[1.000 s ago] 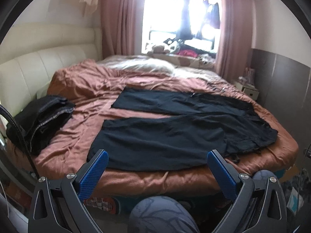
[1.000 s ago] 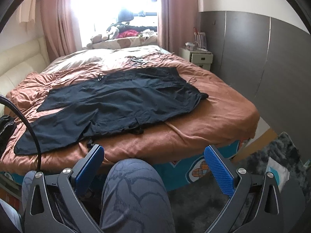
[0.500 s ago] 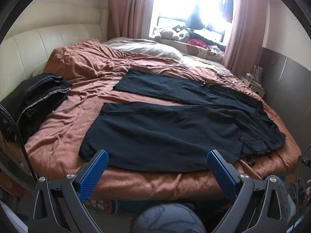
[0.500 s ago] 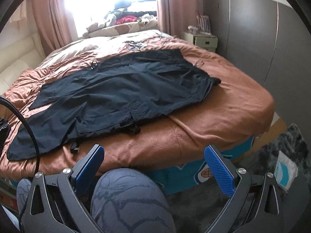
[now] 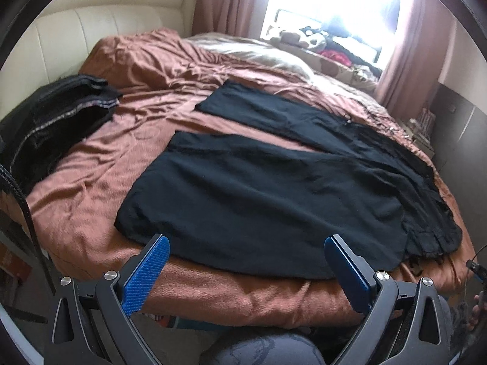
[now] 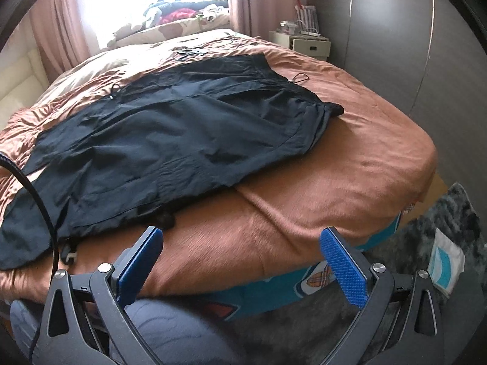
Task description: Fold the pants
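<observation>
Black pants (image 5: 274, 188) lie spread flat on the brown bed cover, legs pointing left, waist to the right. In the right wrist view the pants (image 6: 170, 133) show their waist end and pockets. My left gripper (image 5: 246, 261) is open and empty, just short of the near leg's lower edge. My right gripper (image 6: 240, 252) is open and empty, over the bare bed cover near the front edge, below the waist end.
A pile of folded dark clothes (image 5: 54, 121) sits at the bed's left. Pillows (image 5: 258, 51) lie by the window. A bedside cabinet (image 6: 307, 44) and grey wardrobe (image 6: 395, 45) stand right. A rug (image 6: 426, 243) covers the floor. My knee (image 6: 170, 331) is below.
Both grippers moved forward and closer to the bed; the pants now fill more of each view. Both jaws stay open.
</observation>
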Demonstrator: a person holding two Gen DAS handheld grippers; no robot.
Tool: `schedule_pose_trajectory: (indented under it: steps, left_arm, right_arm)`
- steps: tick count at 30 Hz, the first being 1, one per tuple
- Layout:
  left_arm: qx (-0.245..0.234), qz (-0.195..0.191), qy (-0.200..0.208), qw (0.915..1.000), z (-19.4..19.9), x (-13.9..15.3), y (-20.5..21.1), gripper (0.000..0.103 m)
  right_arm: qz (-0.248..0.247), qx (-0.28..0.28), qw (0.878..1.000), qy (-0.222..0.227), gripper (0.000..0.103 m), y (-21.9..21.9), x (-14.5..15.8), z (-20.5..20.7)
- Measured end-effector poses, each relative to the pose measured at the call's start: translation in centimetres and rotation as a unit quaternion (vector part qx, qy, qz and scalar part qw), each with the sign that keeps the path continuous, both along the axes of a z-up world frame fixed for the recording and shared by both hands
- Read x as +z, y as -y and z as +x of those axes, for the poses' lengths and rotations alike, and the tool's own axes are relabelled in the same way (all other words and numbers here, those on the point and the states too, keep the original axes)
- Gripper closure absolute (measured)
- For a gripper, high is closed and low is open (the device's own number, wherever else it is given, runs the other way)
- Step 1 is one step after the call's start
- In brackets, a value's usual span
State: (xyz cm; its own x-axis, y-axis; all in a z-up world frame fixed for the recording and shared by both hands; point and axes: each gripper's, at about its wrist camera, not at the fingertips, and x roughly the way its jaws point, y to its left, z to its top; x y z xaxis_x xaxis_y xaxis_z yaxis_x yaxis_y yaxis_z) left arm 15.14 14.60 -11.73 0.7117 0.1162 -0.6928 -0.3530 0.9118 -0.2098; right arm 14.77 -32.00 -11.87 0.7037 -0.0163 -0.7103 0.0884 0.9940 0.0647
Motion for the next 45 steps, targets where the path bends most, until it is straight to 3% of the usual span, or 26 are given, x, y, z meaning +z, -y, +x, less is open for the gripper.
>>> schedule_pose_trajectory:
  steps: [6, 12, 17, 22, 26, 31, 34, 36, 38, 41, 45]
  left_arm:
    - [0.018, -0.022, -0.020, 0.9994, 0.9, -2.0, -1.4, 0.002]
    - [0.038, -0.060, -0.033, 0.9970, 1.3, -3.8, -3.6, 0.018]
    - [0.076, -0.099, -0.044, 0.9912, 1.0, -5.0, -6.0, 0.030]
    - [0.109, -0.117, -0.054, 0.9856, -0.4, -5.7, -7.4, 0.032]
    - [0.126, -0.131, -0.056, 0.9817, -1.2, -6.3, -8.5, 0.044]
    - [0.140, -0.139, -0.047, 0.9791, -0.8, -6.3, -9.8, 0.048]
    - [0.152, -0.152, -0.044, 0.9756, -0.4, -6.6, -10.9, 0.055]
    - [0.169, -0.147, -0.049, 0.9735, -0.2, -6.8, -11.6, 0.073]
    - [0.178, -0.150, -0.047, 0.9715, -0.2, -6.7, -12.1, 0.076]
    - [0.185, -0.143, -0.043, 0.9713, -0.2, -6.2, -12.3, 0.089]
    - [0.189, -0.141, -0.031, 0.9713, -0.2, -5.5, -12.3, 0.096]
  right_arm:
    - [0.027, 0.002, 1.000, -0.009, 0.000, 0.9, -1.1, 3.0]
    - [0.059, -0.003, 0.998, 0.014, 0.000, 2.9, -1.6, 4.6]
    - [0.078, -0.012, 0.997, 0.008, 0.000, 4.5, -2.5, 6.4]
    - [0.088, -0.010, 0.996, -0.007, 0.016, 5.3, -3.1, 7.9]
    - [0.105, -0.012, 0.994, -0.017, 0.027, 6.1, -3.8, 9.1]
    - [0.125, -0.018, 0.992, -0.026, 0.033, 7.1, -4.6, 10.1]
    - [0.141, -0.026, 0.989, -0.023, 0.033, 8.0, -4.9, 10.5]
    - [0.152, -0.034, 0.988, -0.019, 0.033, 8.8, -5.0, 10.7]
    - [0.161, -0.045, 0.986, -0.017, 0.033, 9.5, -5.0, 10.9]
    - [0.185, -0.062, 0.981, -0.008, 0.033, 10.9, -5.0, 11.1]
    - [0.213, -0.073, 0.974, 0.004, 0.034, 12.7, -5.3, 11.8]
